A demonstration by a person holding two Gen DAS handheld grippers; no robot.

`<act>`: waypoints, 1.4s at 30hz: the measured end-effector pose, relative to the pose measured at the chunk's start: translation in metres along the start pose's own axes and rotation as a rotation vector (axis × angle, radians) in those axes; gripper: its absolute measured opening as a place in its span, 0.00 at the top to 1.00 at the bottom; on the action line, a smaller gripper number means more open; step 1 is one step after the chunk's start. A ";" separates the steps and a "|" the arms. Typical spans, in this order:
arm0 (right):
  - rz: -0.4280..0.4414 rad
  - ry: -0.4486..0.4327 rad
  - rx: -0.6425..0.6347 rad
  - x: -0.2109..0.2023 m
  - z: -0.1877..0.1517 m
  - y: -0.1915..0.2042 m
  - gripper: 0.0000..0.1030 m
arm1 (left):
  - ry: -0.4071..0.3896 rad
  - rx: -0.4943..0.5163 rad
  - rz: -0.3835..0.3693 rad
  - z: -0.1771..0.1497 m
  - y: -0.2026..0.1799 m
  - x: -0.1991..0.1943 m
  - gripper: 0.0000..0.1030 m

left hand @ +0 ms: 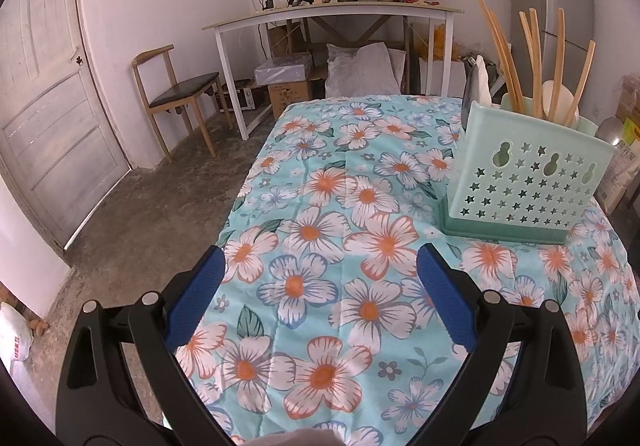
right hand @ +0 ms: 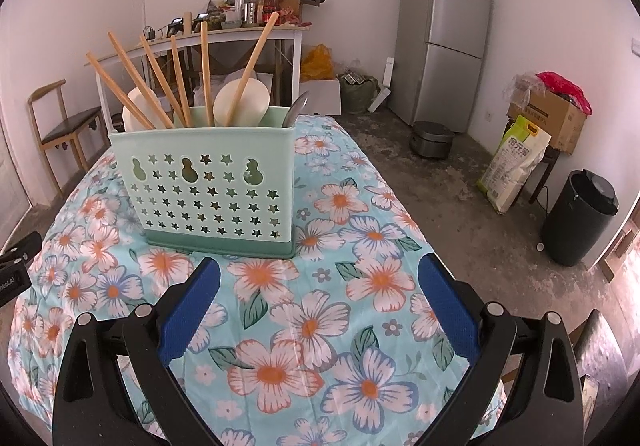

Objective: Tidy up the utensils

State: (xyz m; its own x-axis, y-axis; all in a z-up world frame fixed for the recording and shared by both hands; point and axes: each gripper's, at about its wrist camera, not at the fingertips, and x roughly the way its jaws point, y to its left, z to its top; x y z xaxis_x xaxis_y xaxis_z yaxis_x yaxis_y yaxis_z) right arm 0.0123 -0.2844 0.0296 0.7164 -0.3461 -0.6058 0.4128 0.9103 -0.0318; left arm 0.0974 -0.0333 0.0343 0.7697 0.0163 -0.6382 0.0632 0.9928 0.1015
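The left gripper (left hand: 320, 266) hangs over the flowered tablecloth (left hand: 320, 206) with its blue fingers (left hand: 444, 294) spread wide and nothing between them. The right gripper (right hand: 319, 270) is spread just as wide and empty, its tips just short of the utensil holder (right hand: 208, 186).

The utensil holder, a pale green plastic box punched with stars, stands upright on the tablecloth on a darker green base. In the left wrist view the holder (left hand: 524, 182) sits ahead and to the right of the left gripper, clear of it.

Wooden chopsticks (right hand: 206, 74) lean at mixed angles out of the holder. Among them stand two pale spoons (right hand: 240, 102), bowls up, and a metal spoon (right hand: 296, 110) pokes up at the holder's right end.

Beyond the holder, a white desk (left hand: 332, 12) heaped with clutter stands against the far wall. Left of it is a wooden chair (left hand: 176, 98), and to the holder's right a grey fridge (right hand: 448, 34).
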 end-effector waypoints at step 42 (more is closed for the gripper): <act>0.011 -0.013 -0.006 -0.006 0.003 0.001 0.06 | -0.011 0.004 -0.003 0.004 -0.003 -0.007 0.10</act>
State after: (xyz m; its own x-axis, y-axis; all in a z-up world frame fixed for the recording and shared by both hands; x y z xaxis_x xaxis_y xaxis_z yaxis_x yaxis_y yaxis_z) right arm 0.0099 -0.2823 0.0352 0.7278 -0.3392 -0.5960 0.4021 0.9151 -0.0298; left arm 0.0941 -0.0368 0.0420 0.7767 0.0122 -0.6298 0.0678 0.9924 0.1029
